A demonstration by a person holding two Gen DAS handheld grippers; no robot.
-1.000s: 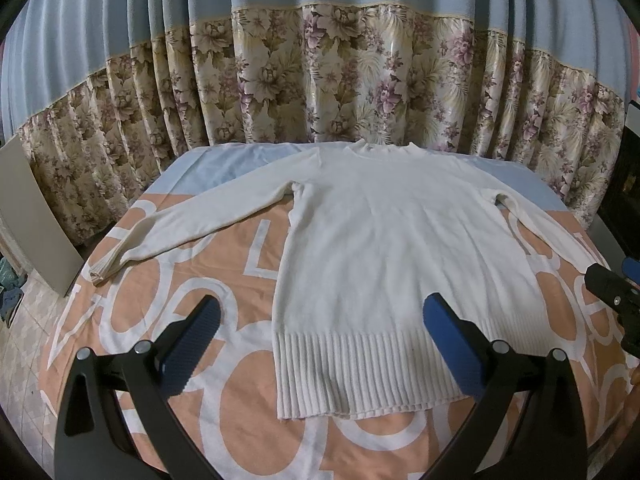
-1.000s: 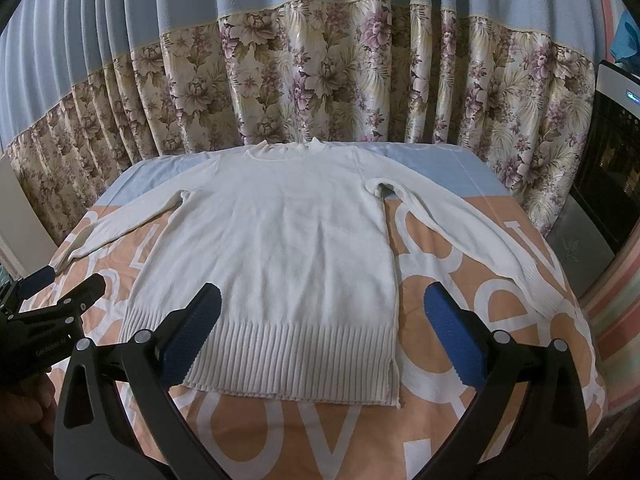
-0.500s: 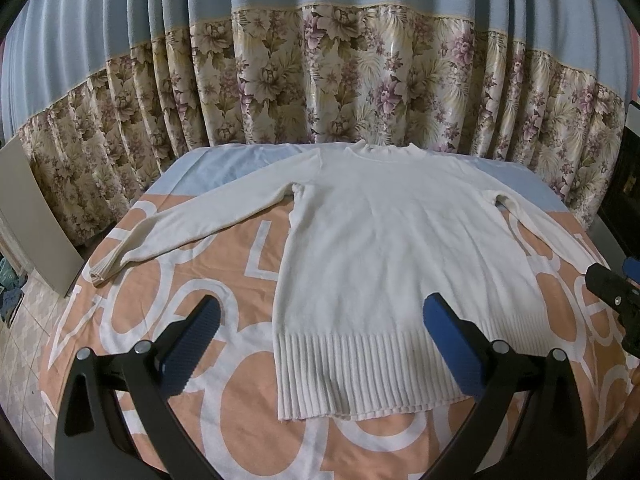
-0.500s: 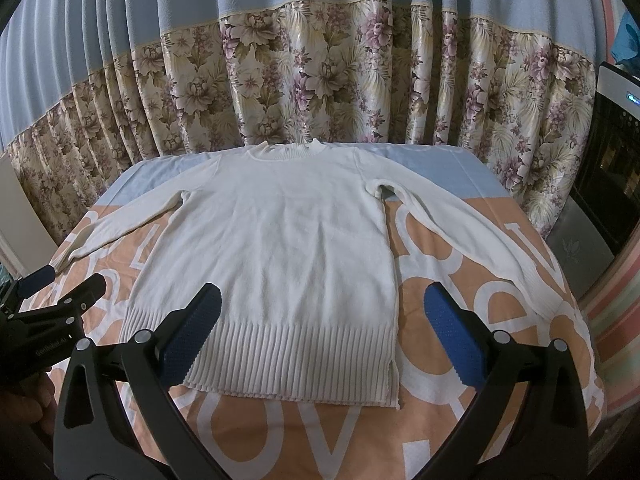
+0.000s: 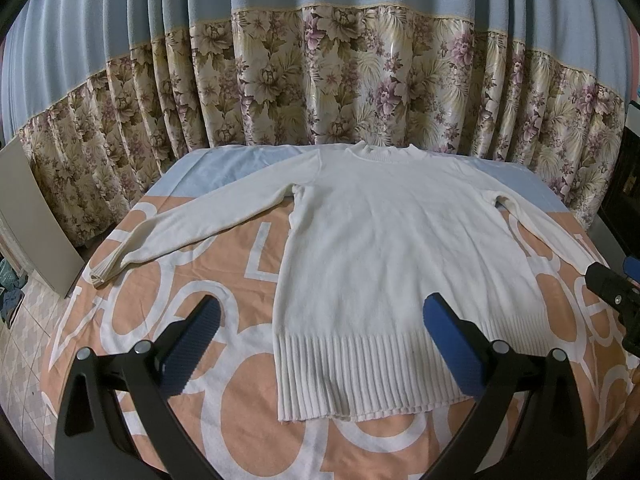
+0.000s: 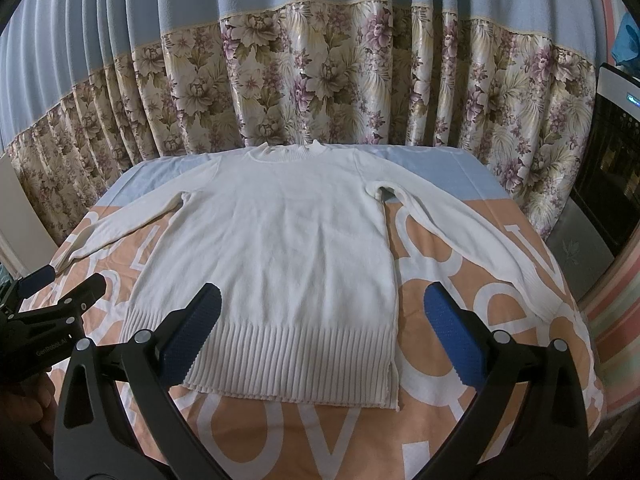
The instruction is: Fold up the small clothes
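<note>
- A white sweater [image 5: 384,256] is laid flat, front up, across the middle of the desk, with its collar at the far edge and its ribbed hem [image 6: 288,356] nearest the cameras.
- Both sleeves are spread outward: the left sleeve [image 5: 192,228] is stretched toward the left edge, and the right sleeve [image 6: 480,236] is angled down toward the right edge.
- The desk is covered by a cloth [image 6: 452,280] printed in peach with large white letters; a pale blue band [image 5: 224,168] is seen along its far side, under the shoulders.
- The left tongs [image 5: 320,340] are held wide apart above the near edge, with nothing between the blue pads; the hem's left part is framed between them.
- The right tongs [image 6: 320,340] are likewise spread wide and hold nothing; the hem's right corner is seen between them.
- Each pair of tongs is glimpsed at the edge of the other's view, and part of a hand [image 6: 28,404] is seen at the lower left of the right view.
- A curtain [image 5: 320,92] is hung behind the desk, plain blue above and flowered below.
- A pale board [image 5: 36,216] is leaned at the left, over a tiled floor [image 5: 24,336].
- A dark appliance [image 6: 612,160] is stood at the right.
</note>
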